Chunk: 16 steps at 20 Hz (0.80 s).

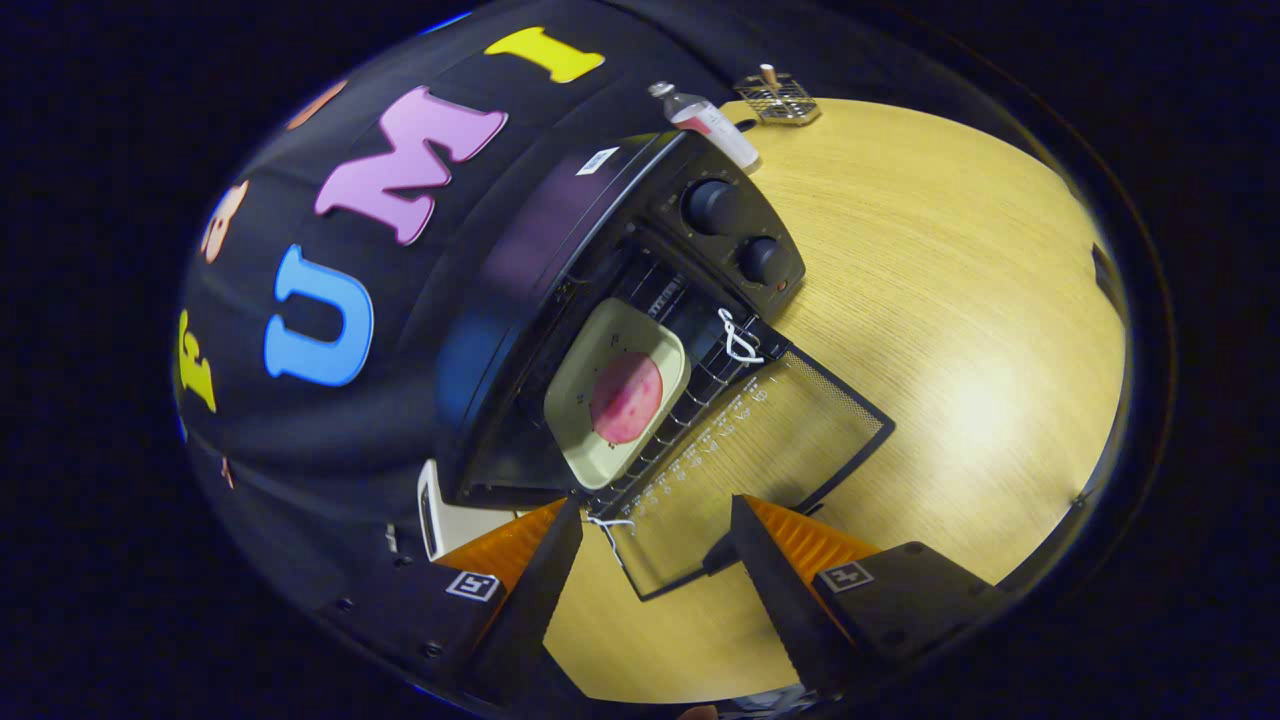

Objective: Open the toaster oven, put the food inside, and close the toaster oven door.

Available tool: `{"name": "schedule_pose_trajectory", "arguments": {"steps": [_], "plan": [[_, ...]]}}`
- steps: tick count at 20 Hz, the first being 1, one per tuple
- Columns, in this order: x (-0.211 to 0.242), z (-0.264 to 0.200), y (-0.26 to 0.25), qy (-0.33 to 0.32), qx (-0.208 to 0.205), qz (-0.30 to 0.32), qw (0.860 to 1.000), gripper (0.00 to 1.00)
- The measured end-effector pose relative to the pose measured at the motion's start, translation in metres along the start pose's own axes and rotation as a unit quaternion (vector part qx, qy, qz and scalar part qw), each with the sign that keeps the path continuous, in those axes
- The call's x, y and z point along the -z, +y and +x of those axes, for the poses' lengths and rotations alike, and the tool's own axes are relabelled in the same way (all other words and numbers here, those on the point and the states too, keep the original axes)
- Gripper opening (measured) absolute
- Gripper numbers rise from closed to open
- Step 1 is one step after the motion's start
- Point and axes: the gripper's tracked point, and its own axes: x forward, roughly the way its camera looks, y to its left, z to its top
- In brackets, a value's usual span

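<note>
My claw (pixel 655 520) is spread wide with nothing between its fingers (pixel 540 570), hanging over the near edge of the open toaster oven door (pixel 760 450). The door lies flat over the desk (pixel 950 330); white markings run along its glass but are too small for me to read. Beyond it, inside the toaster oven (pixel 560 290), a pale tray (pixel 580 400) sits on the wire rack with the pink round food (pixel 627 397) on it. A white label on the oven's top is unreadable. White string (pixel 738 340) loops at the door's hinge side. Two knobs (pixel 735 230) sit beside the opening. A bottle (pixel 710 122) and a wire basket (pixel 778 97) stand far back. Bare desk spreads wide beside the door.
</note>
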Motion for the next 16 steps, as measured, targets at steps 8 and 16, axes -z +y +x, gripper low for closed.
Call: {"name": "schedule_pose_trajectory", "arguments": {"steps": [8,16], "plan": [[0.047,-0.006,-0.051,0.044,0.078,-0.208,0.974,0.98],[0.08,0.037,-0.079,0.078,0.122,-0.305,0.941,0.99]]}}
